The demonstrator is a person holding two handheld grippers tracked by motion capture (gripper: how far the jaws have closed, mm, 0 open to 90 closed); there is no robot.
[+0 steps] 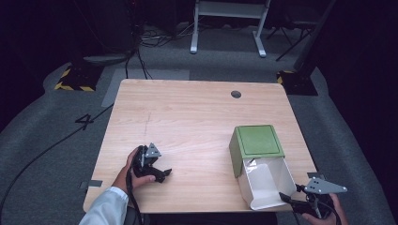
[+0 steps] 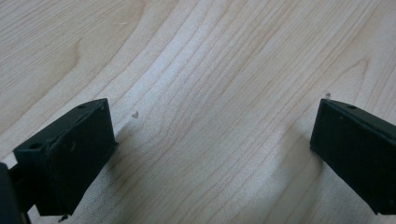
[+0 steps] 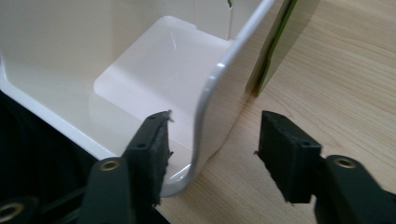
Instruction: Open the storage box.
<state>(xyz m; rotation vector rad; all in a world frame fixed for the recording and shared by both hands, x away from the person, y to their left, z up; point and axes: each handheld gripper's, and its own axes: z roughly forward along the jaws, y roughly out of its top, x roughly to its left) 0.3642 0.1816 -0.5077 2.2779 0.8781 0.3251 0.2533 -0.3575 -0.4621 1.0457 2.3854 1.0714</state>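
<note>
In the high view, one drawer box (image 1: 257,161) sits at the table's (image 1: 187,117) near right corner: a green sleeve (image 1: 256,142) with a flat square top, and a glossy white drawer (image 1: 265,183) pulled out of it toward the person, its open end reaching the table edge. There is one sleeve, one drawer, and two grippers. The right gripper (image 1: 287,198) is at the drawer's near right corner, with the hand (image 1: 326,213) just off the table edge; the left gripper (image 1: 162,174) rests on bare wood near the front left, well apart from the box, held by a hand (image 1: 136,171) in a white sleeve. In the left gripper view, the jaws stand wide apart over plain wood grain with nothing between them. In the right gripper view, the drawer's (image 3: 154,70) rounded white side wall runs between the two jaws, one inside the drawer and one outside; the jaws are spread and not pressed on the wall. The green sleeve's (image 3: 273,42) edge shows just behind.
</note>
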